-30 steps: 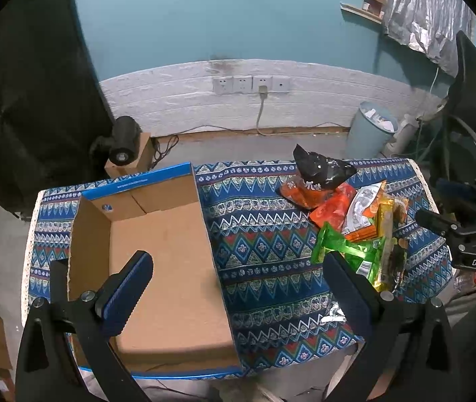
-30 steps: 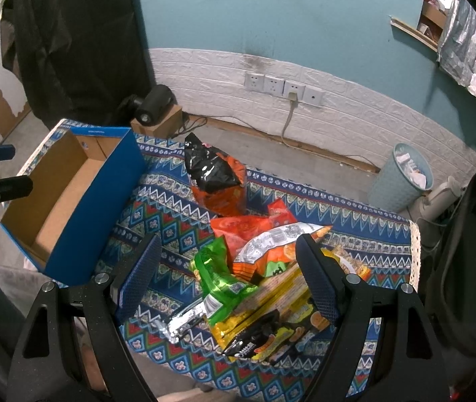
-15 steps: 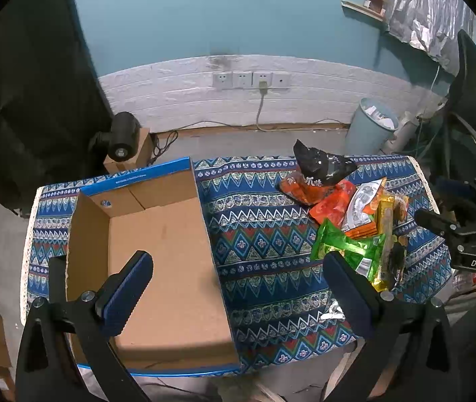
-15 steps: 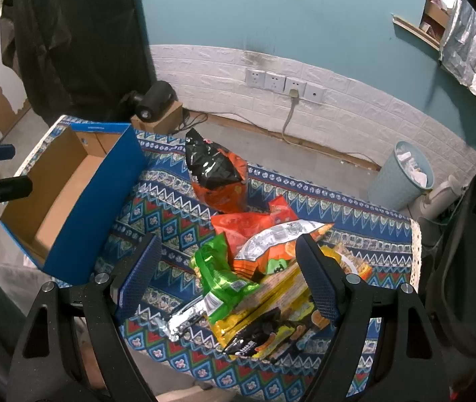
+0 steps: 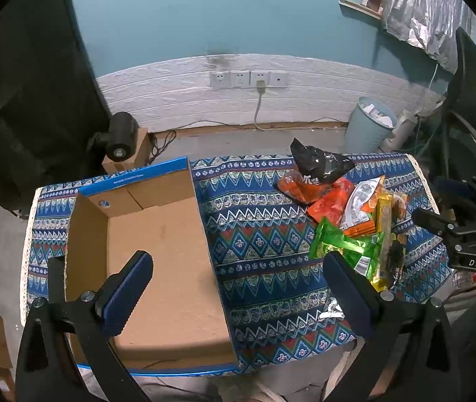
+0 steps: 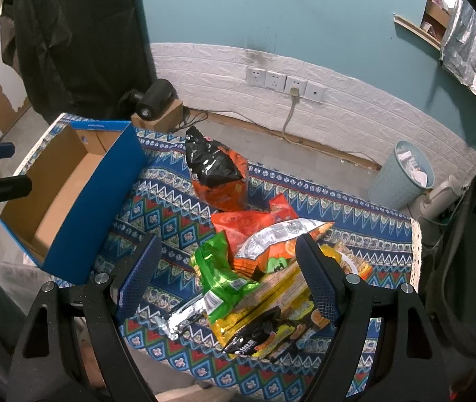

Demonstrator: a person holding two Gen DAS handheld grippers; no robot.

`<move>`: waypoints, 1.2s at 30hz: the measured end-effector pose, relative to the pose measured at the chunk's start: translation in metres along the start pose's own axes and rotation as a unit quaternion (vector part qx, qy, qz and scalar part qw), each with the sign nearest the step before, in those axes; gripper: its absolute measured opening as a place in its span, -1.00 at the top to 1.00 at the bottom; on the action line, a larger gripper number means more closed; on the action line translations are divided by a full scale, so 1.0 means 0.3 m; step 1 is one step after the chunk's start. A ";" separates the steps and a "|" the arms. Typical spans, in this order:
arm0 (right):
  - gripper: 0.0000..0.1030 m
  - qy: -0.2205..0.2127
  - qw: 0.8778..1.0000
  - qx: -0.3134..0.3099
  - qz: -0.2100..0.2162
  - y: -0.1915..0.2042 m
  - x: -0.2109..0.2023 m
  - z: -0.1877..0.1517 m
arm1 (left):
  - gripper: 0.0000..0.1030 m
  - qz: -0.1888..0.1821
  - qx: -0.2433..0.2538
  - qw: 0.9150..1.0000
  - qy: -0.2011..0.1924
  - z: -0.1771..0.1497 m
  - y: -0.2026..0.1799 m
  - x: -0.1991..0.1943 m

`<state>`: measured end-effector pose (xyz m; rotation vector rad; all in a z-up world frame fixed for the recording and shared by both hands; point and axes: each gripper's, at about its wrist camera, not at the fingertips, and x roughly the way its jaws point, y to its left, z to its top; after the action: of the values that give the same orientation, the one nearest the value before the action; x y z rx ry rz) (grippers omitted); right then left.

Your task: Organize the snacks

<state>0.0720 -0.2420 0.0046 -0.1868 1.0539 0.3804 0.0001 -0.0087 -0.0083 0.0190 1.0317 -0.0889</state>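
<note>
An open, empty blue cardboard box (image 5: 157,254) stands on the left of the patterned tablecloth (image 5: 254,234); it also shows in the right wrist view (image 6: 70,197). A pile of snack packets lies on the right: a black-and-orange bag (image 6: 216,174), a red packet (image 6: 248,222), a green packet (image 6: 221,278), a yellow packet (image 6: 271,305). My left gripper (image 5: 238,288) is open and empty above the box's near right edge. My right gripper (image 6: 228,281) is open and empty above the snack pile.
A pale blue waste bin (image 6: 405,174) stands on the floor behind the table at the right. A black device on a small carton (image 5: 120,137) sits behind the box. A dark chair (image 5: 466,107) stands at the right. Wall sockets (image 5: 248,78) are on the white wall.
Both grippers have drawn back slightly and risen a little; the table sits lower in both views. Nothing on the table has moved. Both stay open.
</note>
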 end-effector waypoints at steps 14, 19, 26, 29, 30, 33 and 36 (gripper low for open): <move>-0.57 0.001 1.000 0.000 0.000 -0.003 0.001 -0.002 | -0.99 -0.002 0.004 1.000 0.001 0.003 -0.015 0.001; -0.57 0.001 1.000 -0.001 -0.001 -0.003 0.001 0.000 | -0.99 -0.001 0.004 1.000 0.001 0.003 -0.017 0.002; -0.57 0.004 1.000 -0.001 -0.002 -0.010 0.000 -0.007 | -0.99 -0.003 0.007 1.000 0.002 0.002 -0.022 0.003; -0.57 0.004 1.000 -0.001 -0.002 -0.015 -0.001 -0.006 | -0.99 -0.003 0.010 1.000 0.001 -0.001 -0.022 0.004; -0.57 0.005 1.000 -0.001 -0.002 -0.017 -0.003 -0.009 | -0.99 -0.003 0.011 1.000 0.001 -0.002 -0.023 0.005; -0.57 0.006 1.000 -0.002 -0.003 -0.017 -0.002 -0.006 | -0.99 -0.003 0.013 1.000 0.002 -0.003 -0.022 0.008; -0.57 0.008 1.000 -0.003 -0.003 -0.019 0.000 -0.005 | -0.99 -0.004 0.012 1.000 0.003 -0.003 -0.021 0.008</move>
<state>0.0731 -0.2478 0.0037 -0.1991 1.0672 0.3770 0.0000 -0.0151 -0.0108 0.0377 1.0359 -0.1089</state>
